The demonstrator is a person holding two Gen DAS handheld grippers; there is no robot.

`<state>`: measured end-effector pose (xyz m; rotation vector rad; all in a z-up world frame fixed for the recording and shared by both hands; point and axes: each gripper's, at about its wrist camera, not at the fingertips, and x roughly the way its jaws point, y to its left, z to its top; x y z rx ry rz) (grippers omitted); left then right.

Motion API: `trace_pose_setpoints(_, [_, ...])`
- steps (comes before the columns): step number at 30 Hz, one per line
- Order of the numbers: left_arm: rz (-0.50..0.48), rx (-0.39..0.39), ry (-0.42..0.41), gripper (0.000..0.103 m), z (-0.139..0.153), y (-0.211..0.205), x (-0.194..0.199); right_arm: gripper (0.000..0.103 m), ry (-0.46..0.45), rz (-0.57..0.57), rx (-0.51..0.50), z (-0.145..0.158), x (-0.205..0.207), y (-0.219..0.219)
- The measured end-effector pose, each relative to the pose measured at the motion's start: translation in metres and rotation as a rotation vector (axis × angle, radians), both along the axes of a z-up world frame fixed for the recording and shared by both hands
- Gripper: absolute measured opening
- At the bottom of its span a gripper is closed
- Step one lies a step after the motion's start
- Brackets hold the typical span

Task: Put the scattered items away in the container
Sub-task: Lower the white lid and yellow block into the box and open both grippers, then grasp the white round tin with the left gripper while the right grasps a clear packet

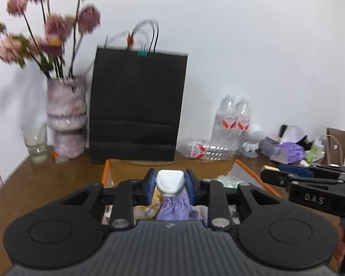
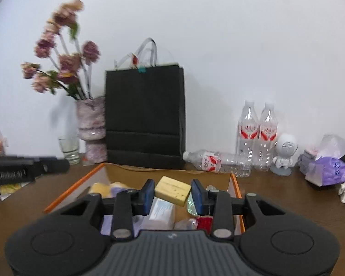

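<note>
Jaws on my left gripper [image 1: 170, 185] clamp a white-capped item [image 1: 170, 182] w/ a purple mesh pouch [image 1: 173, 209] hanging under it; right gripper [image 2: 173, 194] jaws pinch a yellow block [image 2: 172, 190]; both held over the orange-rimmed box [image 2: 69, 189] on the worktop [image 2: 287, 197]; looks like the drop-off step; next I'd lower each into the box, then let go; box already holds approx. several bits: yellow and purple soft things, a pale packet, something red, a shiny green wrapper
</note>
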<state>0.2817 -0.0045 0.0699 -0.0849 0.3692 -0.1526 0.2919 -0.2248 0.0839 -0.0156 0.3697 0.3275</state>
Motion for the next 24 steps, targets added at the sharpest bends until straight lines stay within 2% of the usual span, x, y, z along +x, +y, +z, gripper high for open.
trace_pose_setpoints(5, [-0.026,0.019,0.091,0.028,-0.034,-0.011,0.055,0.034,0.079,-0.009,-0.011,-0.037,0.055,0.000])
trace_pose_setpoints(8, [-0.027,0.001,0.102,0.028,-0.043,-0.013,0.079,0.034,0.138,0.013,-0.017,-0.058,0.079,0.003])
trace_pose_setpoints(11, [-0.033,-0.021,0.114,0.029,-0.047,-0.014,0.100,0.034,0.148,0.010,-0.037,-0.068,0.094,0.007])
trace_pose_setpoints(12, [-0.024,-0.024,0.114,0.036,-0.047,-0.014,0.103,0.034,0.146,0.003,-0.031,-0.069,0.098,0.005])
trace_pose_setpoints(13, [-0.013,-0.035,0.112,0.046,-0.049,-0.012,0.105,0.040,0.144,-0.003,-0.017,-0.069,0.100,0.003])
trace_pose_setpoints(14, [-0.001,-0.045,0.109,0.062,-0.049,-0.010,0.104,0.046,0.146,-0.005,-0.003,-0.069,0.102,0.000])
trace_pose_setpoints(15, [0.010,-0.056,0.102,0.066,-0.048,-0.008,0.103,0.056,0.145,-0.008,0.009,-0.068,0.103,-0.004])
trace_pose_setpoints(17, [0.024,-0.069,0.089,0.070,-0.043,-0.004,0.098,0.067,0.132,-0.011,0.030,-0.064,0.098,-0.009])
trace_pose_setpoints(18, [0.031,-0.076,0.080,0.077,-0.039,-0.002,0.093,0.075,0.125,-0.011,0.042,-0.062,0.095,-0.010])
trace_pose_setpoints(19, [0.041,-0.079,0.068,0.080,-0.036,-0.001,0.086,0.080,0.118,-0.009,0.052,-0.060,0.092,-0.011])
trace_pose_setpoints(24, [0.039,-0.029,0.023,0.082,-0.025,-0.004,0.041,0.077,0.078,0.013,0.024,-0.052,0.057,-0.014])
